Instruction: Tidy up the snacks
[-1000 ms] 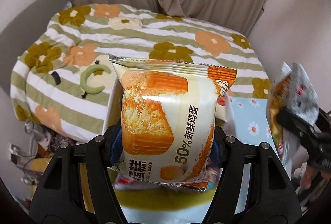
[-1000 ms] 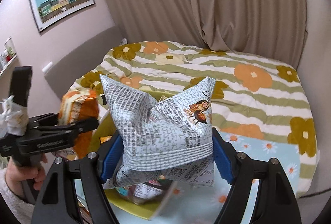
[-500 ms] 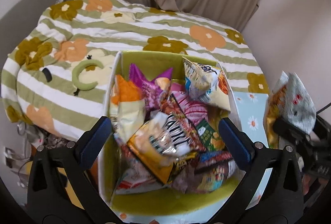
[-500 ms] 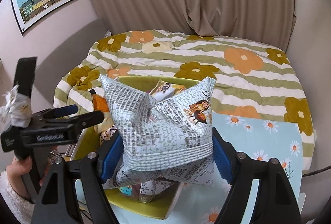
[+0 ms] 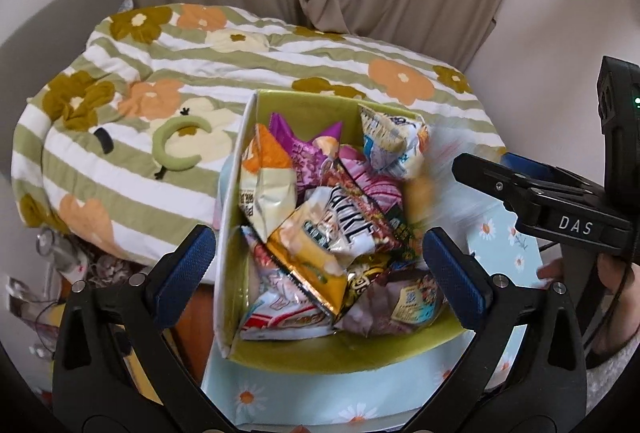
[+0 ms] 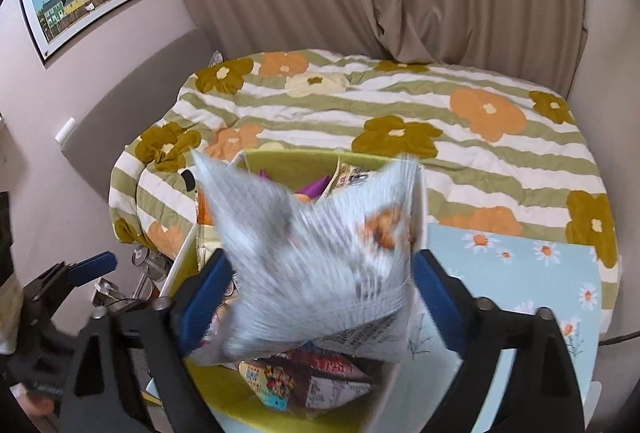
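Snacks piling inside green box (image 5: 304,101); left gripper (image 5: 316,269) hovering wide, empty above box; right gripper (image 6: 320,289) spread, blurred grey snack bag (image 6: 316,265) dropping boxward.

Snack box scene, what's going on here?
A person is sorting snacks into a green-lined cardboard box already piled with packets. The left gripper hangs open and empty over the box. The pale grey printed snack bag, motion-blurred, sits between the right gripper's parted fingers above the box; grip unclear.

"DAS" on the right gripper (image 5: 480,163)
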`<state>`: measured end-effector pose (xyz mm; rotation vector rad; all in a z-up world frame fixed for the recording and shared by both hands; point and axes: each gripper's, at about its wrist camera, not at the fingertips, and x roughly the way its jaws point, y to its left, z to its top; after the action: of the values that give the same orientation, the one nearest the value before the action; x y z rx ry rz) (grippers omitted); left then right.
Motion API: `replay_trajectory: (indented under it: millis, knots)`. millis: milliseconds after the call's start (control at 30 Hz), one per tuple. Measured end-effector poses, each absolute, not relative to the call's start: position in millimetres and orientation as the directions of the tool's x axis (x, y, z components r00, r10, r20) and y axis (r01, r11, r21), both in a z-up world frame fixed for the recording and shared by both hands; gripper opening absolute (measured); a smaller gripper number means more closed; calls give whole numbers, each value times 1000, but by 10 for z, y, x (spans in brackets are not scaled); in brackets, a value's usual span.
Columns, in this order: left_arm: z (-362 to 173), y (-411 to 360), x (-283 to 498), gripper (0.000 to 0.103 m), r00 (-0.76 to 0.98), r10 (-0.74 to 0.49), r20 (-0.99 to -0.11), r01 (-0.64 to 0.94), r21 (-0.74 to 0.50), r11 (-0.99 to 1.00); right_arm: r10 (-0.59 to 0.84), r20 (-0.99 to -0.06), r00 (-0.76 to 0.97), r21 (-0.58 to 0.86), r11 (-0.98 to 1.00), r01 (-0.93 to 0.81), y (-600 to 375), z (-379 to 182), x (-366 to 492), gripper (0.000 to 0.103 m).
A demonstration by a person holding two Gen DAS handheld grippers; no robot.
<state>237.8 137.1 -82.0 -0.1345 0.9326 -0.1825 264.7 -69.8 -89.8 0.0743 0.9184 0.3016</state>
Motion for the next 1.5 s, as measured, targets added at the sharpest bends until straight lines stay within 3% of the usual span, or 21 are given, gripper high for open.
replay_trajectory:
  millis: [300,867,1200,1500]
  knots:
    - [-780,1234,2174,103,588,-256,-767,155,-204,967,242,-742,625,187,970,-154,-787,-854,2211,99]
    - [-282,-26,868,103,656,-343,-672,286,-199,937,148,-631,761,131,988,-84,-1744,-252,780,100]
    - [25,-259,-116,103,765,-247,-595,223,-115,968,45,-592,805,61,998,-11,-2157,-52,-113,100]
    - [321,-206,-469,103,831,-142,-537,147,-34,989,-52,-551,833,11,998,70,-2288,131,-637,100]
